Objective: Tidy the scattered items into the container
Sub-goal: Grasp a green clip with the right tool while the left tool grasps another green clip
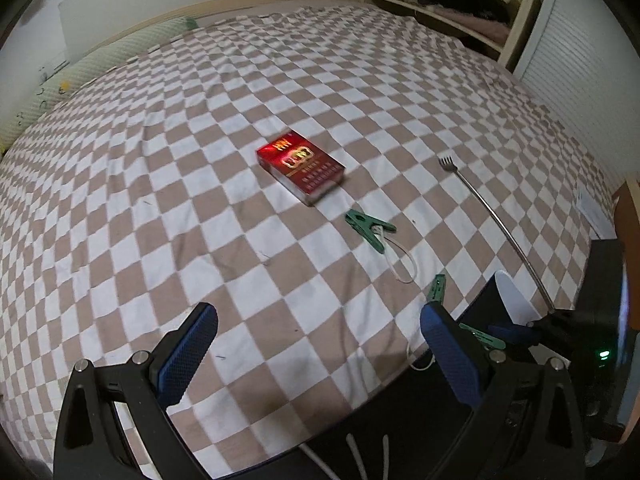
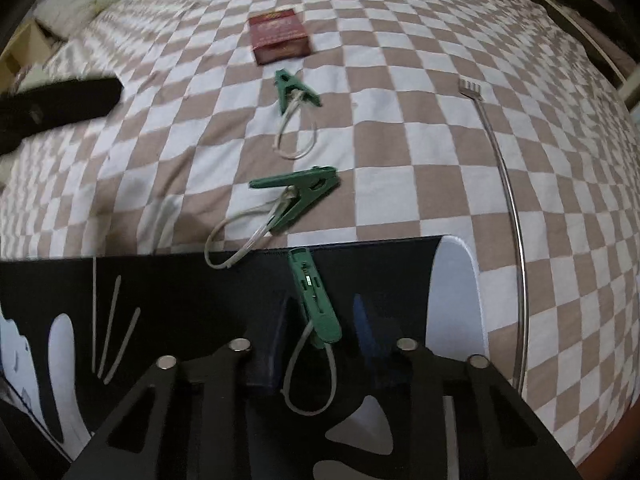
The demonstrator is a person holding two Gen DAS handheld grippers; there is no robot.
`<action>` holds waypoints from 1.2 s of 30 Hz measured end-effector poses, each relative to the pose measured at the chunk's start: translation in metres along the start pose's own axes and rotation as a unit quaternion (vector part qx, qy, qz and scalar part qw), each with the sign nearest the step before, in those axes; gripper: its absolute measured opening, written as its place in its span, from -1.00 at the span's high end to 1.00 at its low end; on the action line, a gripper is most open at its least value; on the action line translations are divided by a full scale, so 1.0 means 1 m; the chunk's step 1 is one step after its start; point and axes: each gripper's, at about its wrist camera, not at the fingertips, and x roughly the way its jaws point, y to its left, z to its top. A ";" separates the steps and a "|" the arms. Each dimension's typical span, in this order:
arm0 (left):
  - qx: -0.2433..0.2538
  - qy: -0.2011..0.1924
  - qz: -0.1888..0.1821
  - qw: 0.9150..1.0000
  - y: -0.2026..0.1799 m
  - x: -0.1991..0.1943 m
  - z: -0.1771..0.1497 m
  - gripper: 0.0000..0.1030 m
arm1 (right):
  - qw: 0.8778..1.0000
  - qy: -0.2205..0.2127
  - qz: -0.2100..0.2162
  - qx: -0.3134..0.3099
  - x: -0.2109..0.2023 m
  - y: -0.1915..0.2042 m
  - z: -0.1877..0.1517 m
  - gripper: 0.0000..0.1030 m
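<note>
A red box [image 1: 301, 171] lies on the checkered bed cover; it also shows in the right wrist view [image 2: 279, 39]. A green clip with a white loop [image 1: 369, 227] lies in front of it [image 2: 295, 92]. A second green clip [image 2: 298, 199] lies near the black-and-white container [image 2: 168, 292]. My right gripper [image 2: 320, 312] is over the container with a third green clip [image 2: 316, 300] between its fingers; whether they press on it is unclear. A metal back scratcher [image 2: 504, 184] lies at the right. My left gripper [image 1: 316, 344] is open and empty above the bed.
A wooden shelf unit [image 1: 460, 4] with folded clothes stands at the far right of the bed. Pale green pillows [image 1: 100, 64] lie along the far left edge. My left gripper's dark body [image 2: 56, 104] shows at the left in the right wrist view.
</note>
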 end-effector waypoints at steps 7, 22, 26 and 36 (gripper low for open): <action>0.011 0.014 -0.014 1.000 -0.024 0.025 0.001 -0.96 | 1.000 0.000 0.022 0.016 -0.003 -0.018 -0.008 0.65; 0.010 0.027 -0.079 0.996 -0.071 0.054 0.004 -0.49 | 0.999 -0.018 0.043 0.016 -0.012 -0.019 -0.019 0.77; 0.006 0.045 -0.093 0.995 -0.067 0.062 0.003 -0.22 | 0.999 -0.011 0.043 0.020 -0.008 -0.020 -0.019 0.77; 0.007 0.070 -0.113 0.991 -0.073 0.071 -0.001 -0.01 | 0.998 -0.005 0.043 0.034 -0.005 -0.018 -0.018 0.77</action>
